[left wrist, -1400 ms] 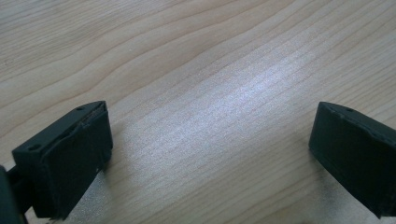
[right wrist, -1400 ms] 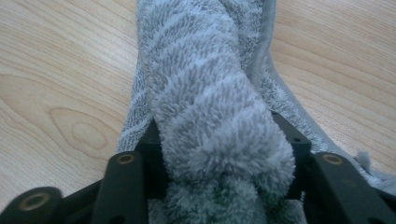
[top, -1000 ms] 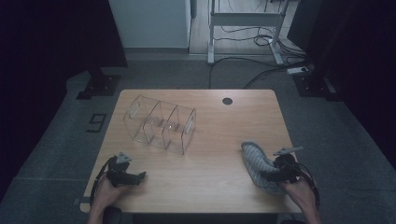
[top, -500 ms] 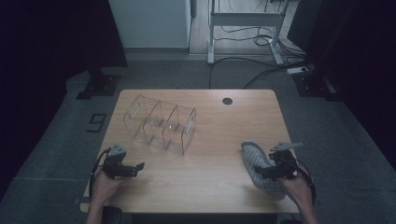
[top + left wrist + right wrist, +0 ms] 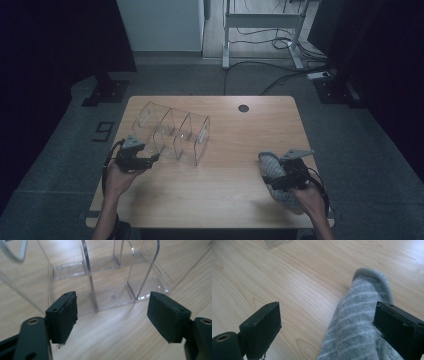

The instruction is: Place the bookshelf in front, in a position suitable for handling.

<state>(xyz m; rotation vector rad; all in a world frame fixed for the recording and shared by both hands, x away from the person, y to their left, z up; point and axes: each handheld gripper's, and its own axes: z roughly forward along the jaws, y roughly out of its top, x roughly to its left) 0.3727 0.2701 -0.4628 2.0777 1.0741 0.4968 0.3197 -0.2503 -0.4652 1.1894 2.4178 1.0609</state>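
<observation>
On the wooden desk [image 5: 225,150] a clear plastic organizer [image 5: 172,131] with three compartments sits toward ten o'clock of the desk's middle, and a grey striped sock [image 5: 277,180] lies near the front edge at about four o'clock. The left tongs [image 5: 152,159] hang just at the organizer's near left corner, at about seven o'clock from it; in the left gripper view the tongs [image 5: 112,312] stand fairly wide with bare desk between them and the organizer's [image 5: 112,290] open compartments straight ahead, and they have just been closing with nothing caught. The right tongs [image 5: 267,181] sit over the sock; in the right gripper view the tongs [image 5: 327,327] stand wide, having just been opening, with the sock [image 5: 359,325] lying between them beside the right-hand pad, not squeezed.
</observation>
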